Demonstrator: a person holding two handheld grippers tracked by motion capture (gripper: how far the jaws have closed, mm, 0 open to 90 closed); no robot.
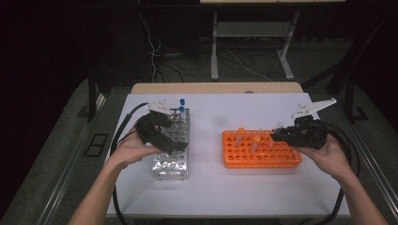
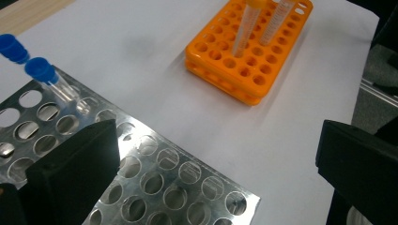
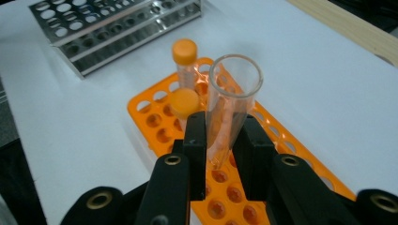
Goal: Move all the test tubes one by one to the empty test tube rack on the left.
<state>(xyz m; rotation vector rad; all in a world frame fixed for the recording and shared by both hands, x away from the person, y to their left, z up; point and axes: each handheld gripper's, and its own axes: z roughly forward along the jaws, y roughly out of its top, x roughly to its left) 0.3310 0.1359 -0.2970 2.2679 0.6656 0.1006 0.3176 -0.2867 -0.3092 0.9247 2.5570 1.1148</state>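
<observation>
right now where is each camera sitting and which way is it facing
High view: above the person's side, looking forward and down at the table; forearms, both hands show.
Left gripper view: on the left gripper, over the metal rack, facing the orange rack; open fingers show.
Right gripper view: on the right gripper, facing the metal rack; fingers clamp an uncapped tube.
All share both racks.
</observation>
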